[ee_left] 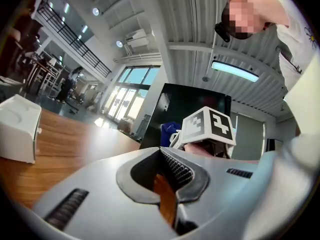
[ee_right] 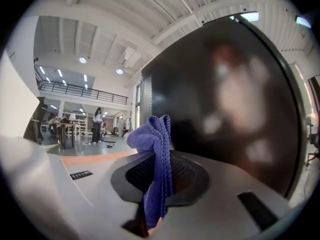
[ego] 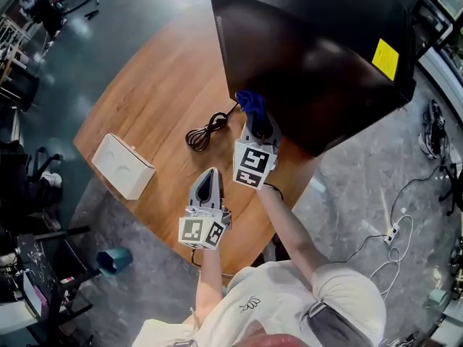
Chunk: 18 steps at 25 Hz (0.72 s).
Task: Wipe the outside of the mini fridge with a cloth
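Currently right tongs (ee_right: pixel 159 156) pinch the cloth (ee_right: pixel 151 133) by the fridge (ee_right: pixel 230 109); left tongs (ee_left: pixel 162 158) pressed together.

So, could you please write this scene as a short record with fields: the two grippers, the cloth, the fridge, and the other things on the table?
right gripper: shut on blue-purple woven cloth
left gripper: shut, nothing between the jaws
cloth position: beside the lower side of the black mini fridge; contact unclear
surface: round brown wooden table
other things on it: coiled black cable; white rectangular box
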{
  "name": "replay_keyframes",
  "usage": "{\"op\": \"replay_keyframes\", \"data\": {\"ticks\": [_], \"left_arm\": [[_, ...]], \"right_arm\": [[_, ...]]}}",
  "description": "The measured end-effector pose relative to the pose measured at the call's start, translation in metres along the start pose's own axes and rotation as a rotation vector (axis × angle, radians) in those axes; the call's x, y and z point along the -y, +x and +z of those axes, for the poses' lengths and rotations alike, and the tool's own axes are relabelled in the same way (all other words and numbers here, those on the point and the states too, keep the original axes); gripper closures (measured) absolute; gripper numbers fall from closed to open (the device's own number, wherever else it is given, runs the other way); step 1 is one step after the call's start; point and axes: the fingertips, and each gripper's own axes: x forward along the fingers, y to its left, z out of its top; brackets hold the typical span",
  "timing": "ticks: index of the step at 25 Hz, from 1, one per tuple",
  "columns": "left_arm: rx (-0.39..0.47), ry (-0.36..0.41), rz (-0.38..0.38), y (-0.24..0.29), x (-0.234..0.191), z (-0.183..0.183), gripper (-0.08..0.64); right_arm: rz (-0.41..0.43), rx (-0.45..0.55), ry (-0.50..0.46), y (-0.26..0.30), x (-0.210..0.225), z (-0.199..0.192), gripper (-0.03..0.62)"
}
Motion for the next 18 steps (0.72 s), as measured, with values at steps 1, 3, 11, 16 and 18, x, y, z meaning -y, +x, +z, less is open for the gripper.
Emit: {"op": "replay_keyframes", "data": {"ticks": [1,3,11,16,18], "left_arm": [[-0.002,-0.001,0.016,0.000,-0.010,-0.001,0.555],[-0.020,0.002,0.045,-0.003,-0.027,-0.006,0.555],[-0.064,-0.027,0.103,0.006,-0.049,-0.027,0.555],[-0.067,-0.023,0.068,0.008,-0.052,-0.026,0.555],[-0.068,-0.031,0.065,0.008,-0.049,-0.028,0.555]], "right_arm": [[0.009,0.003,-0.005,0.014,-0.011,-0.002,0.531],[0.026,0.012,-0.020,0.040,-0.035,-0.007,0.531],[0.009,-0.045,0.076,0.111,-0.064,-0.027,0.531],[-0.026,-0.051,0.084,0.120,-0.076,-0.032,0.531],[-0.031,-0.049,0.075,0.118,-0.074,-0.033,0.531]]}}
